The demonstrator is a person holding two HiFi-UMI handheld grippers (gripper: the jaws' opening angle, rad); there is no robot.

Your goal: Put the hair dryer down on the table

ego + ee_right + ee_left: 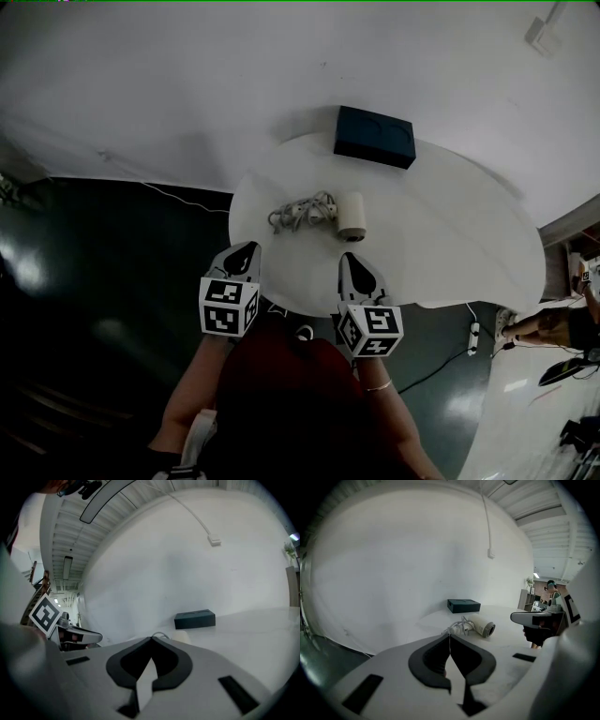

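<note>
Looks basically done to me: the hair dryer is lying on its side on the round white table, with its cord bunched just left of it. The left gripper and right gripper hover at the near edge, both with jaws pressed together on nothing. There's a dark box at the far edge, well apart from the dryer. Nothing's in the way.

One hair dryer, one box, one table (round), two tools.
</note>
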